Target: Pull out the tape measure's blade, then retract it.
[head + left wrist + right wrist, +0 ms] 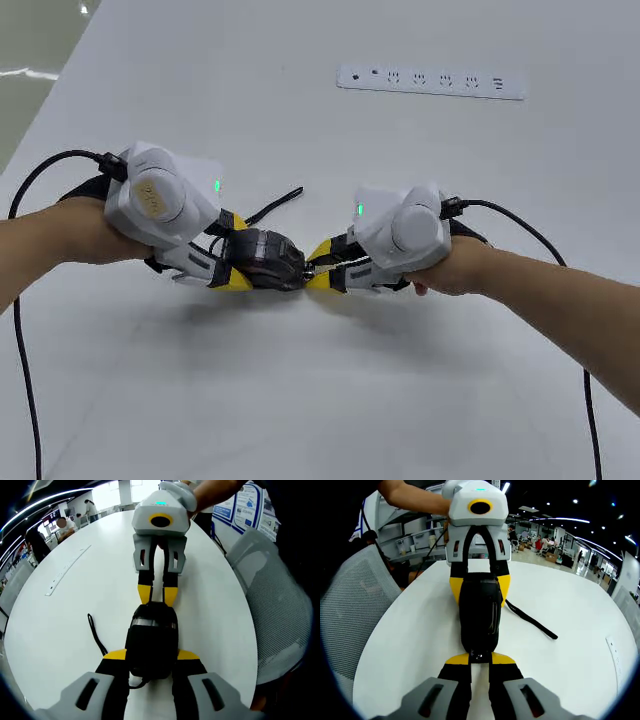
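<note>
Currently both grippers meet over the middle of a wide white surface (pixel 300 400). A power strip (pixel 430 82) lies well apart at the far side.

Left gripper (pixel 238 252): jaws clamped on the two flat sides of the tape measure (pixel 268 258), its mouth facing the other gripper. I cannot tell whether the case rests on the surface or hangs just over it.

Right gripper (pixel 318 268): jaws drawn nearly together right at the case's mouth. In the right gripper view they appear to pinch the end hook (pixel 479 656). No length of blade shows between case and jaws, so I judge the pull-out is at its very start.

Notes for the pull:
- Keep the left clamp firm and the case level.
- Draw the right gripper straight away along the line of the mouth. A sideways pull may twist the blade or slip the hook out of the pinch.
- Keep the travel slow and even.
- For the return, ease the hook back rather than letting go, since a sprung blade could snap in hard.

Tape measure: compact case, black to dark grey, with rounded corners. The left gripper view shows a paler glossy panel on the top face. A black wrist strap (pixel 275 207) trails from the case and lies loose on the surface to one side. The hook is small and looks metallic, but its detail is too fine to make out.
</note>
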Motion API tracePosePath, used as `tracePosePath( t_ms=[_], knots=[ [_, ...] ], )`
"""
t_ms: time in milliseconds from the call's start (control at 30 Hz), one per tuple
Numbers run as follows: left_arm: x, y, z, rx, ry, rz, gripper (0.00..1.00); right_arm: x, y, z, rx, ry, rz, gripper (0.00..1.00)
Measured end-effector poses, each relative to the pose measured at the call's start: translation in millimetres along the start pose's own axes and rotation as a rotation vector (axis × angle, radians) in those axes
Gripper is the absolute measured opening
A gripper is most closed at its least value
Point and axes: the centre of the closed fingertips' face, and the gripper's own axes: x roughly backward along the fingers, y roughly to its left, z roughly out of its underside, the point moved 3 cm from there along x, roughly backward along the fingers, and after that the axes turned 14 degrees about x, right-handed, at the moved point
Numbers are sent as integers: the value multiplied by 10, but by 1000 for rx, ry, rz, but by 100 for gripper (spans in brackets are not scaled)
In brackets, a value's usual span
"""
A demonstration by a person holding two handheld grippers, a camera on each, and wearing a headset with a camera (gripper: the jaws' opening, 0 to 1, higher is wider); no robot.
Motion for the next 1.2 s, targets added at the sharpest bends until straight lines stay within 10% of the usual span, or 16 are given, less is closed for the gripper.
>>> tracePosePath(
  t_ms=[1200],
  knots=[
    [-10, 0, 11, -6, -1, -8, 27, 66, 24, 48, 14, 13, 0, 11]
  ],
)
